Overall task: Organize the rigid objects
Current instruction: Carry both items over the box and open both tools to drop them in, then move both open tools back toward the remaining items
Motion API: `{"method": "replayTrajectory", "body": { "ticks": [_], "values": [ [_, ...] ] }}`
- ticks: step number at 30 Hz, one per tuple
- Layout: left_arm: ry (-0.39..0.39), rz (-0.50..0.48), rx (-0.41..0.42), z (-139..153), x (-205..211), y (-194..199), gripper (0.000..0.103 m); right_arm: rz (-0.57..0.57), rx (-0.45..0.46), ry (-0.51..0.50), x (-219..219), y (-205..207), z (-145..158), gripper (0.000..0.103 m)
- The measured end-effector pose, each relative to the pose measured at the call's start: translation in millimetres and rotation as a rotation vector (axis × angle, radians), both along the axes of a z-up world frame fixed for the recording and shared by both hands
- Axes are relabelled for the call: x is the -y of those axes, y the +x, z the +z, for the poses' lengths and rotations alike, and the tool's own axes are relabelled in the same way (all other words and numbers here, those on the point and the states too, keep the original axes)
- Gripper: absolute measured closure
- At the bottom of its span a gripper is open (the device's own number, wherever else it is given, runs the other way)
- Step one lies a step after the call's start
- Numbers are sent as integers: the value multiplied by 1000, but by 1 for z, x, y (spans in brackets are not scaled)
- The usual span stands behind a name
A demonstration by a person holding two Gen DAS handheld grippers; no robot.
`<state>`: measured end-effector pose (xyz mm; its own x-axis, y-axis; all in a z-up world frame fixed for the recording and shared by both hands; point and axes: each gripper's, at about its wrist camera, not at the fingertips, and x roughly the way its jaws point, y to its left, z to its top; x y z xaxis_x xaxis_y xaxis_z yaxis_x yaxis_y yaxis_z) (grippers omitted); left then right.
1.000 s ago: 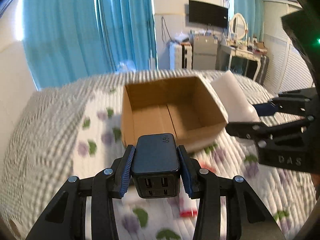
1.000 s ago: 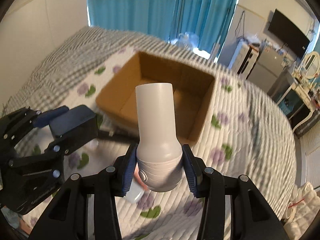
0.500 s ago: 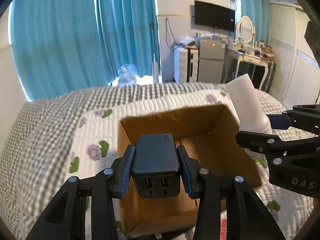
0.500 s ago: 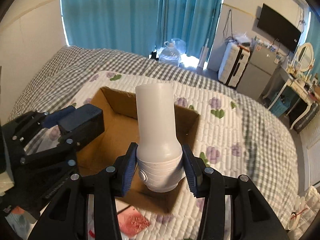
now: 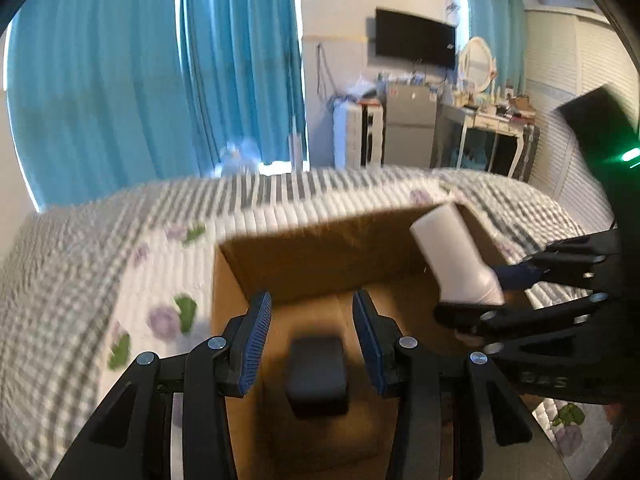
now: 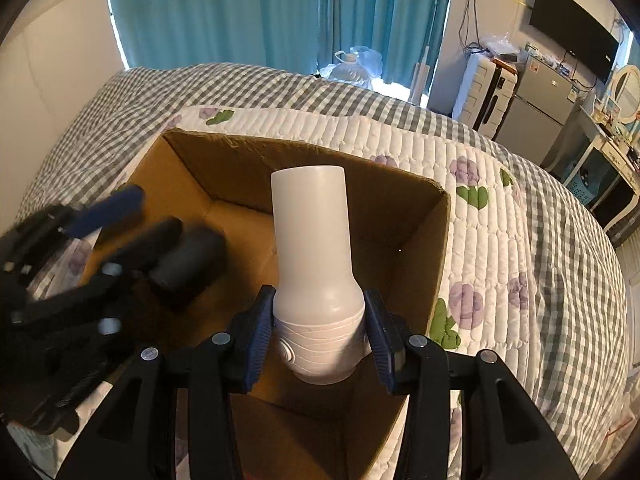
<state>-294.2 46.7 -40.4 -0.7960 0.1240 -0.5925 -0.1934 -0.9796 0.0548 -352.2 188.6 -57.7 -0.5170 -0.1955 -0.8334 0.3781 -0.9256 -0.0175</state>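
Cardboard box [image 6: 436,240] – open-topped, on quilted bed [image 6: 520,220].
L gripper [image 5: 312,336] – over box's near-left part, fingers spread, nothing between them.
Black charger block [image 5: 316,376] – blurred, below L gripper, inside box.
R gripper [image 6: 318,340] – pinching white bottle [image 6: 312,248] at its wide base, above box interior.

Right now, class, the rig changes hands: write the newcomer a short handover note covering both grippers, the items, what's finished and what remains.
Left gripper: open, above the cardboard box. The black charger is out of its fingers, blurred, inside the box; whether it has settled is unclear.
Right gripper: shut on the white bottle, held over the box's open top.
Done: charger released into the box.
Left: release the bottle into the box. Other items are not clearly in view.
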Motion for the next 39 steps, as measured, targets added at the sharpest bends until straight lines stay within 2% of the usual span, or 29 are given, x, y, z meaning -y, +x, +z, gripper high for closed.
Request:
{"method": "replayTrajectory", "body": {
  "ticks": [2, 8, 10, 11, 15, 17, 20, 22, 25, 30, 35, 39],
  "values": [
    [-3, -22, -1, 9, -1, 3, 51, -3, 0, -8, -1, 0, 1, 59],
    [-30, 5, 3, 23, 2, 19, 51, -10, 14, -20, 0, 0, 6, 57],
    [-32, 13, 14, 25, 4, 30, 48, -34, 13, -29, -4, 2, 8, 32],
    [-34, 24, 22, 26, 6, 36, 41, -59, 3, -36, -7, 6, 12, 29],
    [-26, 43, 40, 32, 17, 68, 30, -95, -21, -45, -20, 34, 31, 27],
    [-16, 59, 49, 34, 22, 85, 18, -97, -55, -20, -25, 60, 44, 23],
    [-19, 80, 58, 34, 29, 113, 6, -99, -105, 12, -32, 100, 58, 17],
    [-22, 95, 65, 33, 31, 128, 5, -97, -126, 22, -34, 125, 64, 10],
    [-8, 101, 96, 22, 33, 153, 4, -94, -161, 31, -35, 163, 67, 8],
    [18, 133, 150, -6, 30, 179, 3, -84, -139, 25, -31, 202, 37, 8],
    [70, 158, 210, -41, 36, 194, 3, -71, -78, 29, -22, 218, -20, 8],
    [47, 180, 226, -62, 41, 197, 3, -66, 1, 66, -15, 217, -68, 8]
  ]
}}
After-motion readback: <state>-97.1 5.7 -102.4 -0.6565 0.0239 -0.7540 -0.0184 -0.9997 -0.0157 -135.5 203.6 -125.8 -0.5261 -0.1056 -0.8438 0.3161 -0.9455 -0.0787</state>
